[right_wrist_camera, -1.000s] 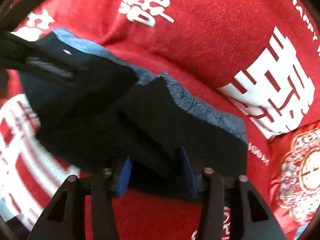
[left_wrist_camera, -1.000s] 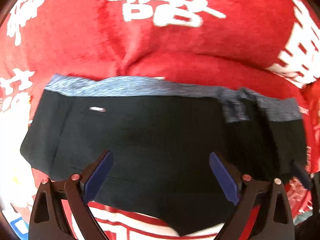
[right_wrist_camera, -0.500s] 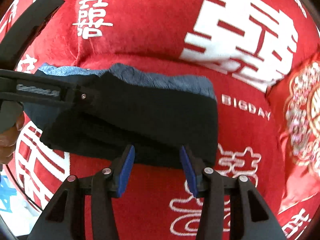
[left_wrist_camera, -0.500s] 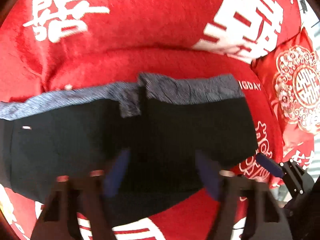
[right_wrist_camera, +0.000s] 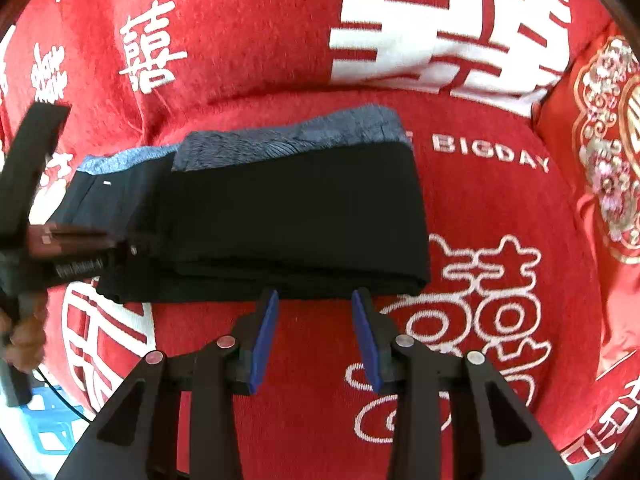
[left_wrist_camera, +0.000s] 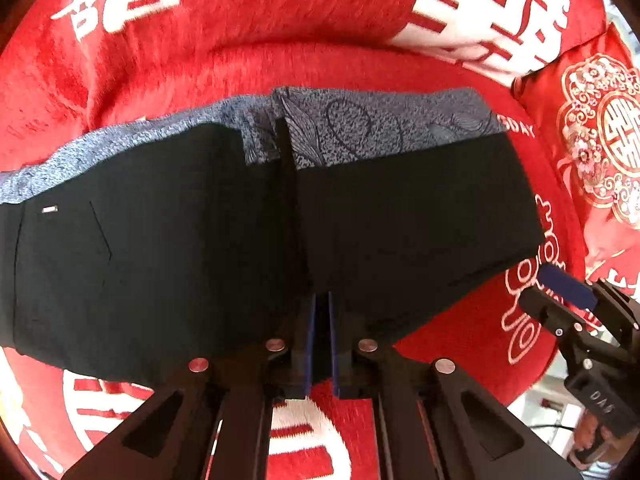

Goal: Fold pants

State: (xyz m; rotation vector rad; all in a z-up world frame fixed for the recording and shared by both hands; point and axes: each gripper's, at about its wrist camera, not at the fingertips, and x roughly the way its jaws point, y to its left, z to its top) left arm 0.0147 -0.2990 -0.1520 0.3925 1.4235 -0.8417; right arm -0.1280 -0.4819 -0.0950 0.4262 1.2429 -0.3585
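Lying on a red blanket printed with large white characters, the black pants with their blue-grey patterned waistband are partly folded, one side laid over the middle.

From the left wrist view, the left gripper has just closed: its blue pads stand almost together at the near edge of the pants, right where the overlapped flap ends. Black cloth bunches around the fingers, but whether any of it is caught between the pads cannot be told. This view also shows the right gripper off the pants' right edge, above the blanket and apart from the cloth.

Only the right wrist view shows the folded stack from its open side, with layered edges along the near hem. There the right gripper has its fingers partly open, having just narrowed, with nothing between them; the tips sit just short of the near hem. The left gripper appears at the far left of the pants, blurred, with a hand below it.

Beside the blanket's right side rests a red cushion with gold embroidery. A blue stool peeks out past the blanket's lower left corner.
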